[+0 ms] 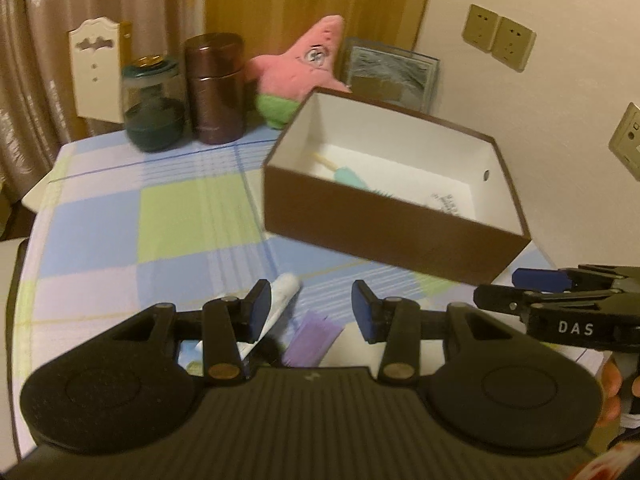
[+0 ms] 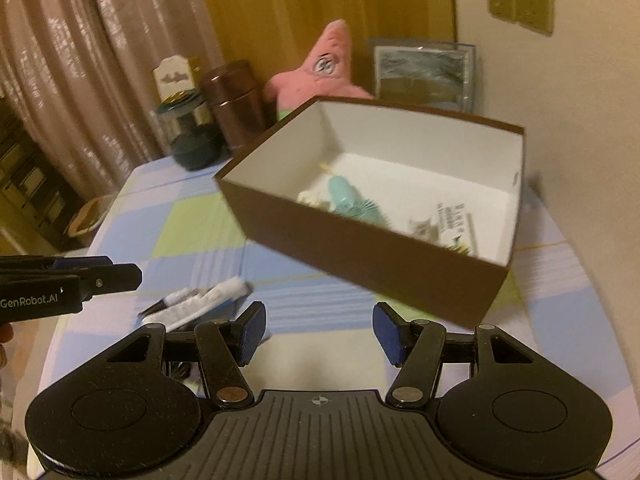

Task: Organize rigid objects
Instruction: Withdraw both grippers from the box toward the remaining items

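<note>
So both grippers are hovering over the checkered tablecloth point(image 1: 100, 220) with nothing in them. The left gripper point(image 1: 311, 312) is sitting spread, pads apart, and the right gripper point(image 2: 319, 332) is spread too, pinching nothing. The brown box point(image 2: 360, 256) is sitting just ahead of both, and it's already holding a teal brush point(image 2: 348, 200) plus some blurry bits beside it (can't tell what). Still left, I'd guess: a white tube point(image 1: 276, 300) right under the left gripper's left pad, a purple comb-like thing point(image 1: 312, 336) below its gap, and a dark pen point(image 2: 176, 300) ahead-left of the right gripper. Looks partway done, at least 3 items waiting.
</note>
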### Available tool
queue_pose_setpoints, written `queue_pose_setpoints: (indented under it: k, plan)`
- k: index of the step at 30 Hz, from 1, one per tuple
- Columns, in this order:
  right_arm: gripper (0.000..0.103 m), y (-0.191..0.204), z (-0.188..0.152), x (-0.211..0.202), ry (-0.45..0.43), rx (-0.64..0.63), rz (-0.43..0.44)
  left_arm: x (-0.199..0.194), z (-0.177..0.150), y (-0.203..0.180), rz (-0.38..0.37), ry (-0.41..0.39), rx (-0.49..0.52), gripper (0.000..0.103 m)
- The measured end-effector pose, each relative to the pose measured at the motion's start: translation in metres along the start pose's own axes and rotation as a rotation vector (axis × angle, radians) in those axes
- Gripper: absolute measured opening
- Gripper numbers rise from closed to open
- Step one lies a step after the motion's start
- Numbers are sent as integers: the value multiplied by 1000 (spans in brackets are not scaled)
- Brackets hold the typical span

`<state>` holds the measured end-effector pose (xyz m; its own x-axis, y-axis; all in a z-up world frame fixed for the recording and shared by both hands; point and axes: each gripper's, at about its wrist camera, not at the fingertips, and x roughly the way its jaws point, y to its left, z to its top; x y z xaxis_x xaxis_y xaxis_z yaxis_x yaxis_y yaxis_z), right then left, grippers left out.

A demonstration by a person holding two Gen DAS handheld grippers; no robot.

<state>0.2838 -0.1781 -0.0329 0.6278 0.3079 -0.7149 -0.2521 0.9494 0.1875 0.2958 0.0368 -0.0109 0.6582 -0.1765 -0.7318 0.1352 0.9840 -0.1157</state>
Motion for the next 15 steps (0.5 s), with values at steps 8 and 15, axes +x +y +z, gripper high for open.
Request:
queue_pose_setpoints:
  k: [8, 15]
  plan:
    - [59, 26, -22, 8, 50, -48, 49, -18, -32, 26, 60, 22, -39, 41]
    - [59, 43, -34, 20, 102, -60, 69, -24, -55, 44, 101, 57, -56, 41]
